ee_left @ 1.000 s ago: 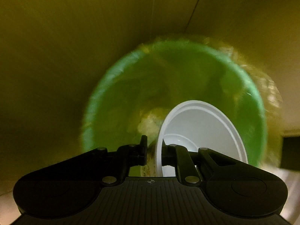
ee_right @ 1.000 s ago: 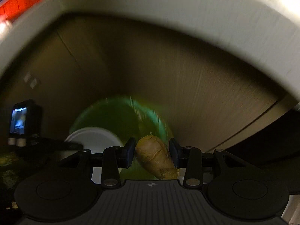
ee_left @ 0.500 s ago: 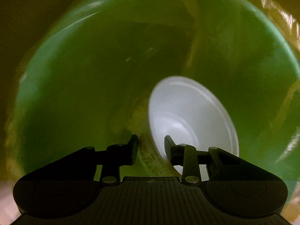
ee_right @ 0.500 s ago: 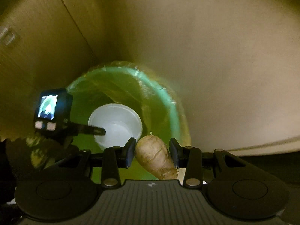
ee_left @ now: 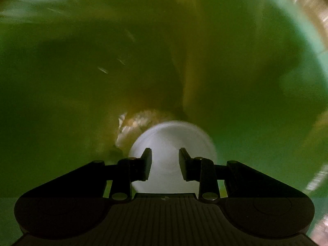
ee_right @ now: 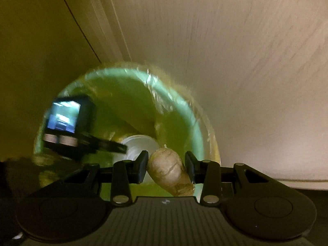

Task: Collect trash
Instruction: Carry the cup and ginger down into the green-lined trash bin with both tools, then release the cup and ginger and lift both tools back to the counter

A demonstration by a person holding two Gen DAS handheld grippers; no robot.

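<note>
A green bin with a clear liner (ee_left: 256, 82) fills the left wrist view. My left gripper (ee_left: 165, 165) is inside it, open and empty. A white cup (ee_left: 172, 139) lies loose in the bottom of the bin, below the fingers. In the right wrist view my right gripper (ee_right: 166, 168) is shut on a brown piece of ginger root (ee_right: 171, 174) and holds it above the near rim of the green bin (ee_right: 196, 127). The left gripper with its lit camera screen (ee_right: 63, 119) reaches into the bin over the white cup (ee_right: 139, 143).
Pale cabinet panels (ee_right: 235, 61) stand close behind and right of the bin. A darker panel (ee_right: 37, 41) is at the left, with a dark seam between them.
My left gripper went down into the bin, opened and let go of the white cup, which dropped to the bottom. My right gripper moved closer to the bin with the ginger.
</note>
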